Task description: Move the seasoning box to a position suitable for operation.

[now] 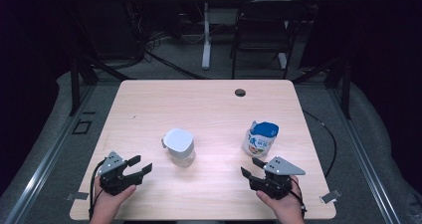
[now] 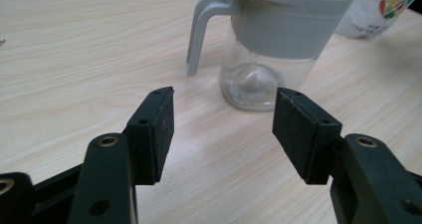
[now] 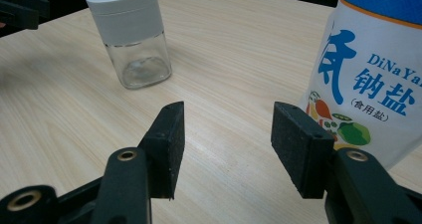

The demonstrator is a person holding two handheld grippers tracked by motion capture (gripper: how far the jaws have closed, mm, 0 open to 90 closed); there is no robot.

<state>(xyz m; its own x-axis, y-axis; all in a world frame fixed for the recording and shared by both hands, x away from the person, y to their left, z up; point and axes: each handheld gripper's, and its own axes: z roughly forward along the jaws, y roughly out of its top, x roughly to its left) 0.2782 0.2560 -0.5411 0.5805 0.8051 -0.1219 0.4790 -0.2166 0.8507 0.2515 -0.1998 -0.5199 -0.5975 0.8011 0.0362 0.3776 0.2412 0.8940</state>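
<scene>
A clear glass jar with a grey lid and handle (image 1: 178, 147) stands upright near the middle of the wooden table (image 1: 209, 104). In the left gripper view the jar (image 2: 271, 50) is just ahead, right of centre. A white and blue salt bag (image 1: 260, 138) stands upright to the right; up close the bag (image 3: 370, 79) sits beside the right jaw. My left gripper (image 1: 140, 165) rests open at the front left, nothing between its pads. My right gripper (image 1: 252, 167) is open just in front of the bag, apart from it.
A round cable hole (image 1: 240, 92) sits near the table's far edge. Behind the table stand a black chair (image 1: 263, 30) and a white desk leg (image 1: 206, 35). A cable (image 1: 326, 134) trails off the right side.
</scene>
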